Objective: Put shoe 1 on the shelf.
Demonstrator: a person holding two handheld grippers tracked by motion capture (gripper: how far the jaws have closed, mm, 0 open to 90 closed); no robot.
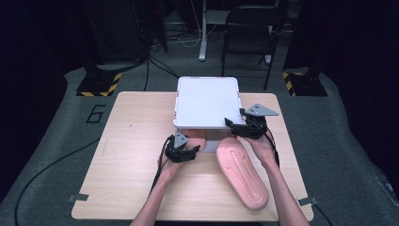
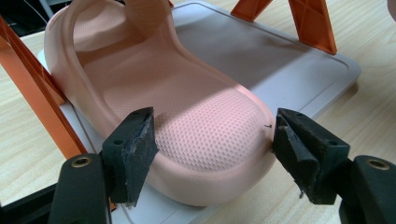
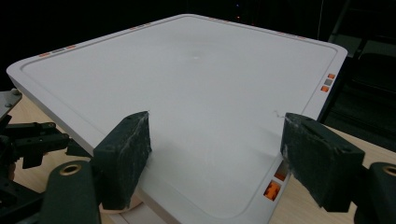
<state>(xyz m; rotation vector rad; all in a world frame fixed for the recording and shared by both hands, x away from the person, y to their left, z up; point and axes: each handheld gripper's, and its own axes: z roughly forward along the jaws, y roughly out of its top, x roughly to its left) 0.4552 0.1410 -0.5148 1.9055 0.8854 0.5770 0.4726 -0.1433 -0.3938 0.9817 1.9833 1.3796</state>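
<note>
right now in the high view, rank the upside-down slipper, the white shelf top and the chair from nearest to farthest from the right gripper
1. White shelf top: the right gripper sits at its near right corner.
2. Upside-down slipper: just below the gripper, on the table's right side, toe end close to it. It is a close second.
3. Chair: far back on the floor, beyond the table.

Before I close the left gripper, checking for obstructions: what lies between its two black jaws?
The pink foam slipper's rounded end, shown in the left gripper view.
</note>
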